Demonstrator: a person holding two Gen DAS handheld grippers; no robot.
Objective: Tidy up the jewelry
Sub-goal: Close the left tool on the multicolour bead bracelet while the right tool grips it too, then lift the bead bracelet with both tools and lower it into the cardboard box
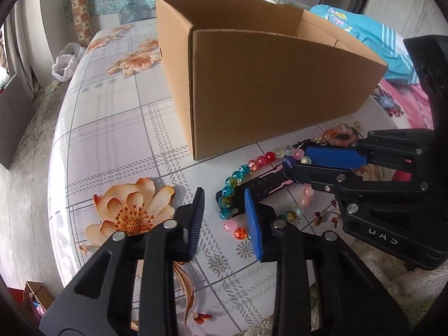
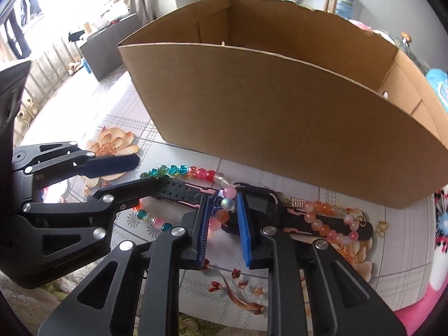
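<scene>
1. Underneath everything lies a table covered by a pale checked tablecloth printed with large orange flowers. It stands in a lived-in room with a grey floor, where a white plastic bag lies well away from the table.
2. An open cardboard box stands upright on the cloth, just behind the jewelry. Its upper inner walls are bare; its bottom is hidden.
3. A turquoise garment is heaped beyond the box's far corner.
4. A multicoloured beaded necklace lies on the cloth in front of the box, looped over a black watch with pink trim.
5. An orange-and-pink bead bracelet rests on the watch's other strap, beside small gold spring clasps.
6. The left gripper points down at the strap end. Its jaws are apart, gripping nothing, with one finger over the strap.
7. The right gripper is beside the watch face. Its jaws are narrowly parted around a run of necklace beads, with slim gaps still showing.
</scene>
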